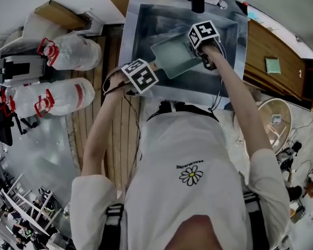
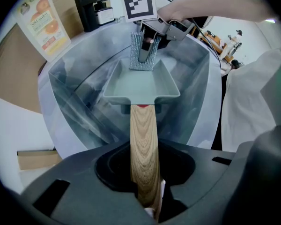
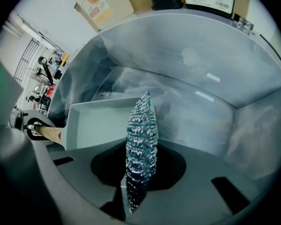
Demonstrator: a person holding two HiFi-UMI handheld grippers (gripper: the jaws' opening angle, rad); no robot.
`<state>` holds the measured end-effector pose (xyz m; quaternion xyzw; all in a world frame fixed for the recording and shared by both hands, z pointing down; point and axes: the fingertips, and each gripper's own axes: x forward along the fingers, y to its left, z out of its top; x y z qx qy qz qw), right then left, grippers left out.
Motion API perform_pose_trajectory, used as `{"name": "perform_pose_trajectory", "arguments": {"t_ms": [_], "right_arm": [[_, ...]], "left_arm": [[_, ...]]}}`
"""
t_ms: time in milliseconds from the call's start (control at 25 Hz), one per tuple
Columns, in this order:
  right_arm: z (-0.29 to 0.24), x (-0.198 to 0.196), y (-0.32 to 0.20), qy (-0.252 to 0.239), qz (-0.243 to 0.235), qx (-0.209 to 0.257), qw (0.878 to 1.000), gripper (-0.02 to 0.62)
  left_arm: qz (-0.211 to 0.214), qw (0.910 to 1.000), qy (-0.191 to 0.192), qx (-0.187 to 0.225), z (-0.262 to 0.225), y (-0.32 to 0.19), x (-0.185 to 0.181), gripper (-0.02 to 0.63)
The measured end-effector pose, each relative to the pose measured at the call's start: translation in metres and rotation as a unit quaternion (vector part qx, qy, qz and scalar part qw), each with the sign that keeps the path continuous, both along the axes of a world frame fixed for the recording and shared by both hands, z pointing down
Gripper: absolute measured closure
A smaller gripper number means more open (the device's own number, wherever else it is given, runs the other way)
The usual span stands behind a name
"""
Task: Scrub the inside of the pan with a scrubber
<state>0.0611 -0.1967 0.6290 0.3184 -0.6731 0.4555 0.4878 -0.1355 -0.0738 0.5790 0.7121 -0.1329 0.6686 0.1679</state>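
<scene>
A square grey-green pan [image 1: 172, 57] with a wooden handle [image 2: 143, 139] sits tilted inside the steel sink [image 1: 146, 22]. My left gripper [image 2: 147, 191] is shut on that handle and points straight down; in the head view it [image 1: 141, 76] is at the sink's near left edge. My right gripper [image 3: 138, 172] is shut on a silvery mesh scrubber [image 3: 141, 137]. From the left gripper view the scrubber [image 2: 144, 55] hangs at the pan's far rim, just over the pan's inside [image 2: 140, 81]. Whether it touches the pan I cannot tell.
Behind the sink stand a black appliance [image 2: 93, 6] and a carton with orange print [image 2: 40, 25]. A wooden counter [image 1: 274, 51] runs to the right. Two tied plastic bags [image 1: 68, 51] lie on the floor at the left.
</scene>
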Motion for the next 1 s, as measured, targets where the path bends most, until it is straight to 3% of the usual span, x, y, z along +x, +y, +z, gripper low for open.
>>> {"name": "perform_pose_trajectory", "arguments": {"t_ms": [480,760,1000], "right_arm": [[-0.006,-0.025,0.012,-0.008,-0.023,-0.021,0.999,0.535],[-0.024,-0.068,0.039,-0.083,-0.021,-0.044,0.995,0.535],[-0.035,-0.097,0.057,-0.098,-0.043,-0.039,0.993,0.535]], "left_arm": [[0.0,1.0,-0.002,0.0,0.0,0.0,-0.001,0.492],[0.001,1.0,-0.007,-0.002,0.0,0.0,-0.001,0.492],[0.006,0.9999,-0.012,0.0,0.001,-0.001,-0.002,0.492]]}}
